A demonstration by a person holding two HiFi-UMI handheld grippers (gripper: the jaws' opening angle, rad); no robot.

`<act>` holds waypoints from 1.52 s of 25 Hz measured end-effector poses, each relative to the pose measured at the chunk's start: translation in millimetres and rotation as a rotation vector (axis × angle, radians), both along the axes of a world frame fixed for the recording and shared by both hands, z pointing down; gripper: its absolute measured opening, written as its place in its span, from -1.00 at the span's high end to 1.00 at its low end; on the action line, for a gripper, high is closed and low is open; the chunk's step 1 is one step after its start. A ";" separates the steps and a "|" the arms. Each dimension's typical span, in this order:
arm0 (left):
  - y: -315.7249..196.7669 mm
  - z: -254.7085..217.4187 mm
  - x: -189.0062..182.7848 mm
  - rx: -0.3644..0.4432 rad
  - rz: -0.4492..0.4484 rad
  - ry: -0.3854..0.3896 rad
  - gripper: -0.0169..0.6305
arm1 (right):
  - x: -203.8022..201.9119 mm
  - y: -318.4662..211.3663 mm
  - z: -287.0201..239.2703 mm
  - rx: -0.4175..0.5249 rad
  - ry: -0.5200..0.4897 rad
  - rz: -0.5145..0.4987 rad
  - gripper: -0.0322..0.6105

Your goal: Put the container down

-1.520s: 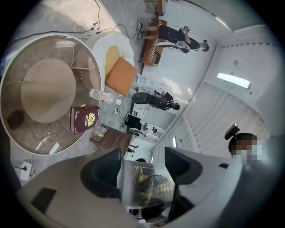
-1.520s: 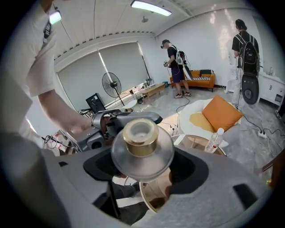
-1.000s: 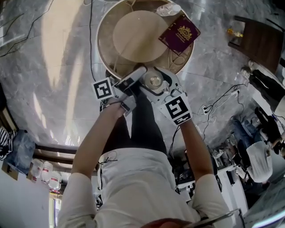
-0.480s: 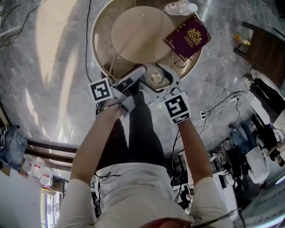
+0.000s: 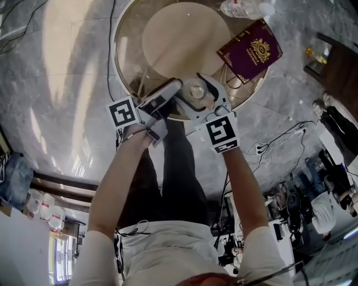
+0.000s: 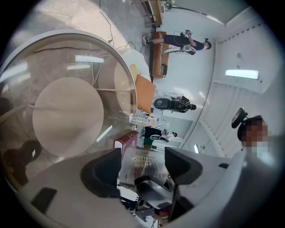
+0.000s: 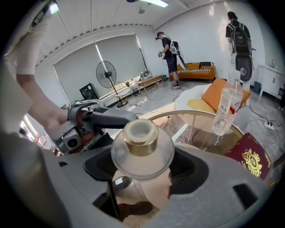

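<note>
The container (image 5: 196, 89) is a clear jar with a glass lid (image 7: 141, 149) and a gold knob (image 7: 140, 133). My right gripper (image 5: 194, 96) is shut on its body, a dark pad on each side (image 7: 142, 171). It hangs just inside the near rim of the round glass table (image 5: 120, 61); whether it touches the glass is hidden. My left gripper (image 5: 170, 88) reaches in from the left, tips beside the lid (image 7: 107, 118). In the left gripper view its jaws (image 6: 143, 167) stand apart with a clear, gold-tinted thing filling the gap; I cannot tell whether the pads press on it.
A maroon booklet (image 5: 250, 51) lies on the table's right side, with a plastic water bottle (image 5: 240, 8) lying at the far edge. A cream round base (image 5: 184, 39) shows through the glass. Cables (image 5: 274, 131) trail over the marble floor. People stand further off in the room.
Both grippers, with the container, have moved forward from the table's near edge to just inside its rim. They keep the same place relative to each other.
</note>
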State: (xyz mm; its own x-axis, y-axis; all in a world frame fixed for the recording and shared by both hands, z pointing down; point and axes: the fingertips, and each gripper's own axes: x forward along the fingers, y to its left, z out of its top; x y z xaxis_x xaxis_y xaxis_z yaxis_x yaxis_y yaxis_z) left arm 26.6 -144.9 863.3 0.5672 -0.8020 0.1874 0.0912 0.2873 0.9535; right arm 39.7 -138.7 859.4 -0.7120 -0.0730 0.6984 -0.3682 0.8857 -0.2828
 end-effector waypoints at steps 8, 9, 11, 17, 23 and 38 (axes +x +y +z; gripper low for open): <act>4.0 30.2 -0.1 0.012 0.066 -0.054 0.05 | 3.5 -15.6 47.6 0.016 0.031 0.056 -0.15; 4.5 33.7 -1.1 0.008 0.066 -0.055 0.05 | 3.8 -17.3 52.9 0.018 0.037 0.061 -0.15; 5.6 40.3 -3.8 -0.002 0.060 -0.057 0.05 | 4.0 -21.1 62.8 0.026 0.049 0.068 -0.15; 8.4 48.2 -1.5 0.020 0.112 -0.096 0.05 | 5.4 -35.2 92.5 0.088 0.098 0.104 -0.15; 9.5 57.1 0.0 0.024 0.156 -0.132 0.05 | 1.9 -42.9 113.5 0.115 0.138 0.116 -0.15; 27.6 69.0 -9.2 -0.002 0.142 -0.112 0.05 | -4.0 -45.7 125.0 0.216 0.156 0.108 -0.15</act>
